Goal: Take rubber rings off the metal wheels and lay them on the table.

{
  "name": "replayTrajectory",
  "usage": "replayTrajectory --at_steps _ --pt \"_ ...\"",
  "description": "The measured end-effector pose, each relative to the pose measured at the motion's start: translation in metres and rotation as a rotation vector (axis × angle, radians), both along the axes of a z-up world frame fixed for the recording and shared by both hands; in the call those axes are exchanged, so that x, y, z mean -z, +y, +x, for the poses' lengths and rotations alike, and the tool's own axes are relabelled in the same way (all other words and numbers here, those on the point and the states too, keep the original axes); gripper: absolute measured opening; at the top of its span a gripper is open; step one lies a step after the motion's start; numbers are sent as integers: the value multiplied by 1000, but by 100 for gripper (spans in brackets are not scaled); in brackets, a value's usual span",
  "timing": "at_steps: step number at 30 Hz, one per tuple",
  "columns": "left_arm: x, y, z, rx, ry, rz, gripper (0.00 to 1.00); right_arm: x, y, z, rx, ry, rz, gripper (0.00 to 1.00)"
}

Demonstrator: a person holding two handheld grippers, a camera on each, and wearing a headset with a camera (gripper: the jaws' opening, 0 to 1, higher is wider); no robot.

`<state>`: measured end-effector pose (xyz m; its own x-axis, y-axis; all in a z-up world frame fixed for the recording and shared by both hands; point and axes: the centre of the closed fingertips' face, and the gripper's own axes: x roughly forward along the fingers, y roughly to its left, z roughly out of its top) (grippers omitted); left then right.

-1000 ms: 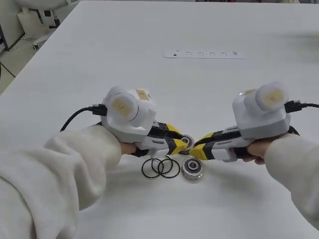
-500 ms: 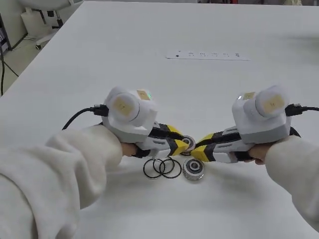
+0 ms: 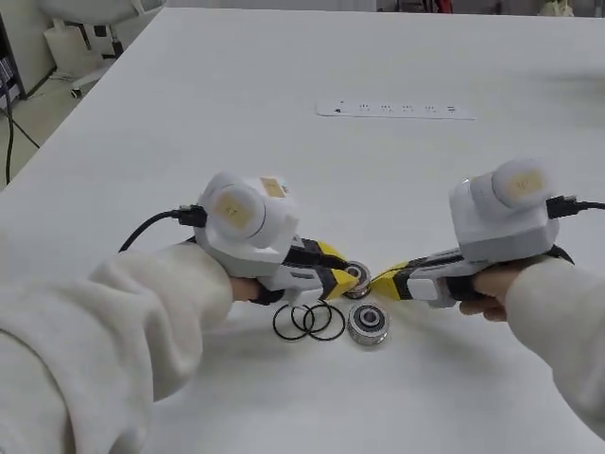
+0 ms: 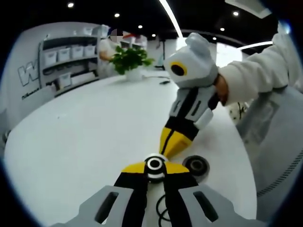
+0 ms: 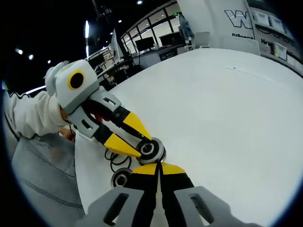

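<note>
Pictured from the headset I monitor remotely: the left gripper [image 3: 348, 279], a white plastic pistol-shaped body narrowing to black jaws capped with yellow wedge tips, and its matching twin, the right gripper [image 3: 383, 276]. A black cable [image 3: 151, 225] plugs into the left unit's left side, and a second black cable [image 3: 579, 202] exits the right unit at far right. The wearer's thick, fleecy cream left sleeve [image 3: 113, 331] and right sleeve [image 3: 558, 312] fill the near corners. In the left gripper view I see grey slotted brackets [image 4: 111, 208] under the jaws and a pale, grid-textured top [image 4: 279, 142].
</note>
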<state>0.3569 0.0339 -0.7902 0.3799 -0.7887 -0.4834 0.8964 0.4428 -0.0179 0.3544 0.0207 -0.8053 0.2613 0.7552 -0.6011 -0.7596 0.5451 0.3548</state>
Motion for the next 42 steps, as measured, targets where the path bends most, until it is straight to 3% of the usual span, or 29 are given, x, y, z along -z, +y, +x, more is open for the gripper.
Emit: replayTrajectory --at_steps 3,5,6,14,29,36,42 --pt "0 1 0 -2 1 0 13 -4 -1 2 35 14 32 0" --pt "0 1 0 -1 1 1 13 -15 2 3 60 35 92 0" --pt "0 1 0 -1 2 2 13 -11 2 3 51 34 69 0" --pt "1 0 0 -8 -1 12 13 -14 6 -1 31 20 44 0" --pt "1 1 1 -11 -9 9 13 -18 10 1 8 2 43 0" --pt "-1 5 1 -18 -1 -14 13 -25 13 2 2 -9 64 0" --pt "-1 4 0 -10 -15 -1 13 -25 15 1 -6 -11 60 0"
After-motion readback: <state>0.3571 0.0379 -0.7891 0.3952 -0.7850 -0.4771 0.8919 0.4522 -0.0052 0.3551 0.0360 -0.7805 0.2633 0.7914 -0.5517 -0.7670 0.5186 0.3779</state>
